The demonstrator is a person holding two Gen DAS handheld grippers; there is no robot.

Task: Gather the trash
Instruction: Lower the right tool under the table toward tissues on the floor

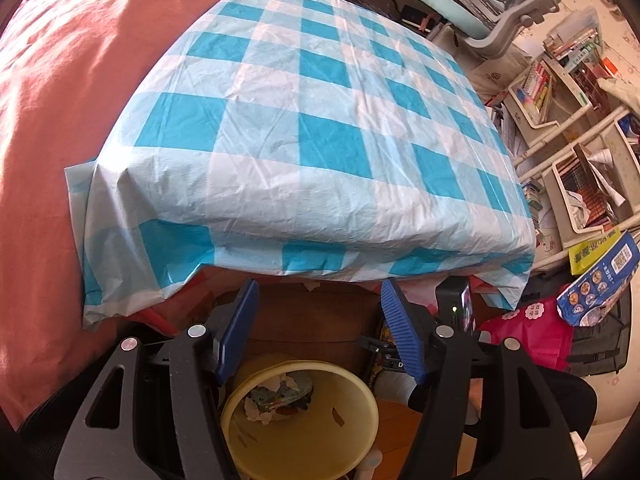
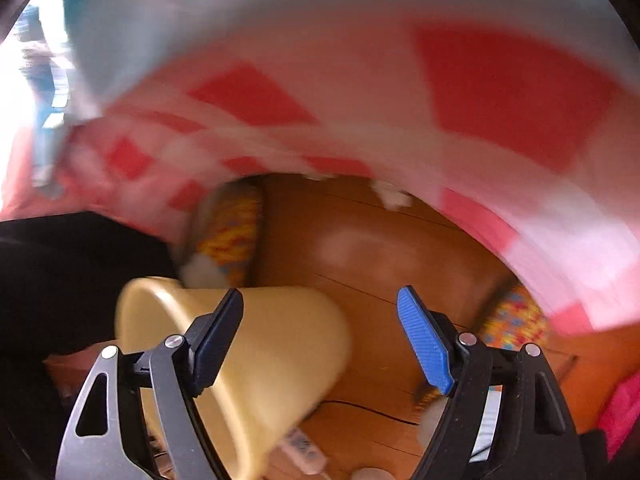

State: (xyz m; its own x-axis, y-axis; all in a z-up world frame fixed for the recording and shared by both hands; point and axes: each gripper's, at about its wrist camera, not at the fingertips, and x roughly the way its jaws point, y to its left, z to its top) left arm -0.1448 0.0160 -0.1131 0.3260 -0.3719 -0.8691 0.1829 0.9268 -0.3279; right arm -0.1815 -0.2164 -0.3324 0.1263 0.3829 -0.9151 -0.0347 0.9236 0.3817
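Observation:
A yellow plastic bin [image 1: 304, 420] stands on the wooden floor under the table's near edge, with crumpled paper and wrappers [image 1: 276, 394] inside. My left gripper [image 1: 320, 328] is open and empty, held above the bin. The right wrist view is blurred; the same bin [image 2: 276, 356] appears at lower left. My right gripper [image 2: 320, 340] is open and empty, its left finger in front of the bin wall. Small white scraps [image 2: 390, 194] lie on the floor under the table.
A table with a blue-and-white checked cloth [image 1: 320, 128] fills the left wrist view. A person in a pink shirt [image 1: 60, 120] is at left. An office chair [image 1: 480, 8], cluttered shelves [image 1: 568, 92] and bags [image 1: 528, 328] stand at right. A red-checked cloth [image 2: 360, 112] hangs overhead.

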